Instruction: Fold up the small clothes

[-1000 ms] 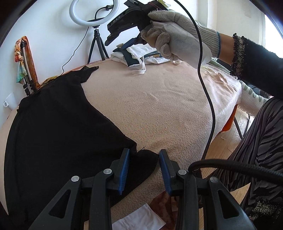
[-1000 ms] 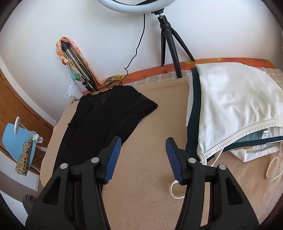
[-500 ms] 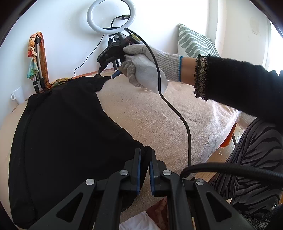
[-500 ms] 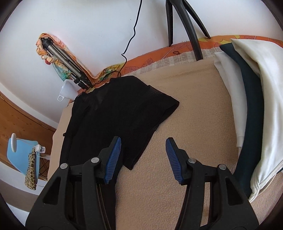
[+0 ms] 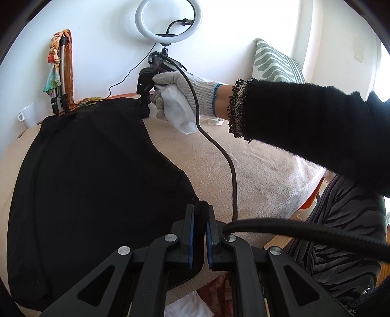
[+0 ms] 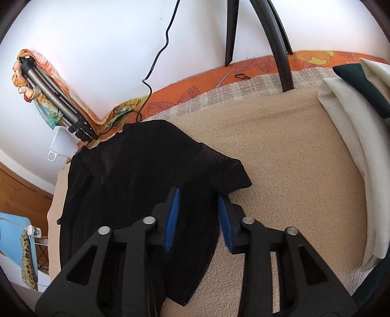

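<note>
A black mesh garment (image 5: 92,175) lies spread on the beige blanket (image 5: 243,170). My left gripper (image 5: 199,214) is shut on the garment's near corner at the bed's front edge. My right gripper (image 6: 198,197) is open, its jaws astride the garment's far sleeve (image 6: 214,168), fabric between the blue pads (image 6: 173,214). In the left wrist view the right gripper (image 5: 145,107) shows in a white-gloved hand (image 5: 175,102) at the garment's far corner.
A stack of folded white and dark clothes (image 6: 353,122) lies at the right of the bed. A ring light on a tripod (image 5: 168,22) stands at the back wall. A folded tripod (image 6: 56,107) and white cup (image 5: 26,117) sit at back left. A striped pillow (image 5: 275,63) leans at the right.
My left gripper shut on the garment's near corner. My right gripper moved left and down from the folded clothes to the garment's far sleeve, its jaws narrowing around the fabric.
</note>
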A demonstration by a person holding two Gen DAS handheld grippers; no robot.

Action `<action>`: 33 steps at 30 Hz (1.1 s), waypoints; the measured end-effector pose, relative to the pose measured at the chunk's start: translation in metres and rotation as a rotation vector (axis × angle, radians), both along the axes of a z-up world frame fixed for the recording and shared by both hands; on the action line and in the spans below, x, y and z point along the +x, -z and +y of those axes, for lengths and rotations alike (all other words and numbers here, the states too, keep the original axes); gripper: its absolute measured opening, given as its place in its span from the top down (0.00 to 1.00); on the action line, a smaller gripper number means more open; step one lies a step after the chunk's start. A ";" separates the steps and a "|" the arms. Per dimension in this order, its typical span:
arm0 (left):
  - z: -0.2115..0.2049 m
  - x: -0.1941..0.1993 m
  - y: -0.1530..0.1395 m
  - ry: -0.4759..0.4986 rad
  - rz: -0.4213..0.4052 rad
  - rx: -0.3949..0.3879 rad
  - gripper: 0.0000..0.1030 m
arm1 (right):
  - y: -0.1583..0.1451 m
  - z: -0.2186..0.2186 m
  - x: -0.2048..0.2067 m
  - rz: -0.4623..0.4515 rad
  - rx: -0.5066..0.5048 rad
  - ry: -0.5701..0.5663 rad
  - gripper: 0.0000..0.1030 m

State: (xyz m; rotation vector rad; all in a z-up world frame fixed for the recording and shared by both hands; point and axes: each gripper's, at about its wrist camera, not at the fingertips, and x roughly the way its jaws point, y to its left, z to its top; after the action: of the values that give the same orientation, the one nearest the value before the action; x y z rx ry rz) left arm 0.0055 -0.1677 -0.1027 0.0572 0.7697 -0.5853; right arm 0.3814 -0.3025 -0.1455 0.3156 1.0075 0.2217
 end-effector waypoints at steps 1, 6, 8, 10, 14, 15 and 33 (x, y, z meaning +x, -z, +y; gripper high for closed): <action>0.001 0.000 -0.001 -0.003 0.000 -0.004 0.95 | -0.001 0.001 0.001 -0.001 -0.005 0.001 0.94; 0.014 -0.002 -0.002 -0.029 0.002 -0.033 0.95 | -0.018 0.005 0.006 -0.035 0.009 -0.013 0.96; 0.019 -0.002 -0.002 -0.034 0.005 -0.044 0.95 | -0.028 0.011 0.007 -0.048 -0.014 -0.015 0.97; 0.023 -0.002 -0.003 -0.037 0.014 -0.063 0.95 | -0.035 0.018 0.008 -0.051 -0.028 -0.012 0.97; 0.038 -0.005 -0.005 -0.054 0.023 -0.095 0.95 | -0.050 0.037 0.010 -0.061 -0.071 -0.017 0.97; 0.042 -0.006 -0.005 -0.061 0.022 -0.100 0.95 | -0.053 0.043 0.010 -0.065 -0.088 -0.023 0.97; 0.118 -0.020 0.003 -0.221 0.084 -0.211 0.95 | -0.063 0.186 0.018 -0.103 -0.297 -0.179 0.97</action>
State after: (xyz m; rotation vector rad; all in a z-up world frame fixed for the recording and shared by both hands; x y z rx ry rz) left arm -0.0142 -0.0493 -0.1058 -0.2456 0.7795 -0.4572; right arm 0.3991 -0.1164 -0.0827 -0.0560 0.9520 0.2440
